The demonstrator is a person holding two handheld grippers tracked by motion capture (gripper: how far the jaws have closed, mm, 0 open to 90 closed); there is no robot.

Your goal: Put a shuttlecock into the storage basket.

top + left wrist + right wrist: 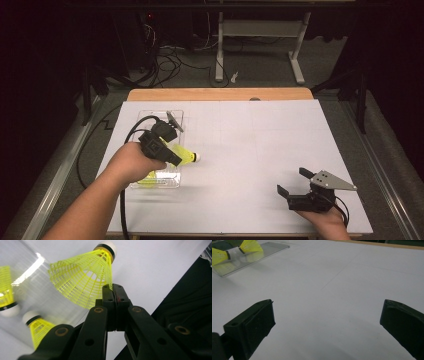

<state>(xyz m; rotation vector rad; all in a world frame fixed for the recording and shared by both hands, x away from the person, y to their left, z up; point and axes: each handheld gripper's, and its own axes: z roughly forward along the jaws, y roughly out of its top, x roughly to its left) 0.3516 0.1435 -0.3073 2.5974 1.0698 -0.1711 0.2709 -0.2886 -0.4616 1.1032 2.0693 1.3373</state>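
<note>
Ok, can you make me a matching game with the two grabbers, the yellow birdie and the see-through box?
Things:
1. left gripper
2. right gripper
3. held shuttlecock
4. clear tray

States or places:
A. jaws wide apart, nothing between them
B. lies on the white table near its left edge, with more yellow shuttlecocks in it
C. jaws pressed together on a yellow mesh skirt
D. yellow, with a white cap, pinched at the skirt

Pairs: 1-C, 2-A, 3-D, 4-B
</note>
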